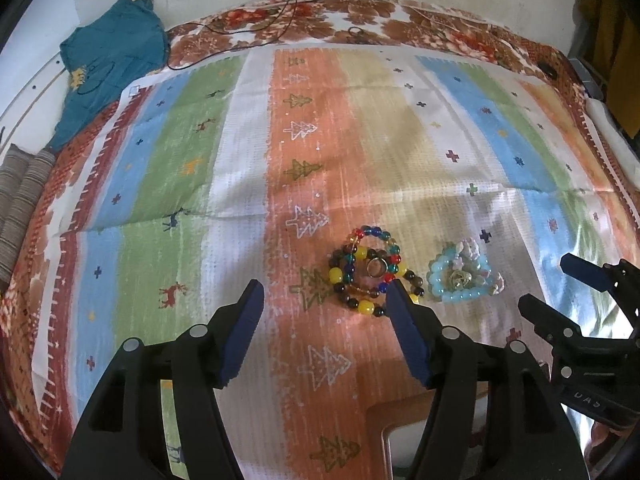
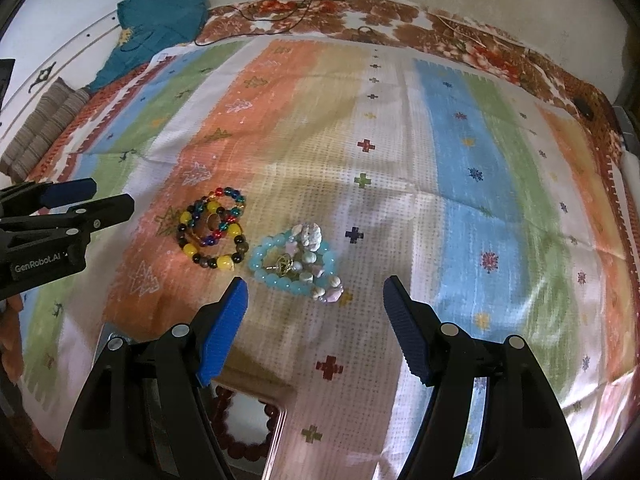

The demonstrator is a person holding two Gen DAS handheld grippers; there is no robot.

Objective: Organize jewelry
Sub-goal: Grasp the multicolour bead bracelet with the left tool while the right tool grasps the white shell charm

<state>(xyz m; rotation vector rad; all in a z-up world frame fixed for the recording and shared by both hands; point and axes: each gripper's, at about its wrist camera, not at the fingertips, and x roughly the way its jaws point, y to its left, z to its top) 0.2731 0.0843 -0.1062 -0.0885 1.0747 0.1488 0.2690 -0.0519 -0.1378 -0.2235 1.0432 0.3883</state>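
Observation:
A pile of multicoloured bead bracelets (image 1: 366,270) with a ring on top lies on the striped cloth, also in the right wrist view (image 2: 214,228). To its right lies a light-blue bead bracelet with shell pieces and a gold charm (image 1: 464,276), seen too in the right wrist view (image 2: 298,260). My left gripper (image 1: 326,300) is open just short of the multicoloured pile. My right gripper (image 2: 316,298) is open just short of the blue bracelet. A dark red bead bracelet (image 2: 244,424) lies in a tray under my right gripper.
The tray's rim (image 1: 380,436) sits at the near edge of the striped cloth (image 1: 248,152). A teal garment (image 1: 108,60) and a black cable (image 1: 240,28) lie at the far side. A striped cushion (image 1: 20,200) is at the left.

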